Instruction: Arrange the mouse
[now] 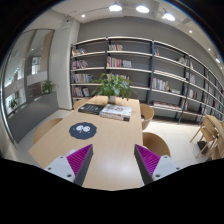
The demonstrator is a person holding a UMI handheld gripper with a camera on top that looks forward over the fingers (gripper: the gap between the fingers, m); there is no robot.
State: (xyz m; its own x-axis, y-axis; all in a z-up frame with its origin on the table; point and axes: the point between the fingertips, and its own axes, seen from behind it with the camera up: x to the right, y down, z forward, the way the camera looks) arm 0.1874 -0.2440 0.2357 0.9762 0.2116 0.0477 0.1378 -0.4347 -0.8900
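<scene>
A round dark mouse pad [82, 129] lies on the wooden table [108, 140], beyond my left finger. A small pale object, apparently the mouse [80, 129], sits at its centre; it is too small to tell more. My gripper [112, 165] is open and empty, held above the near end of the table. Its fingers [76, 160] with purple pads stand wide apart, with only bare table between them.
A stack of books [116, 111] and a dark flat item [91, 108] lie at the far end of the table, with a potted plant [113, 87] behind them. Wooden chairs [155, 143] stand along the right side. Bookshelves [150, 65] line the far wall.
</scene>
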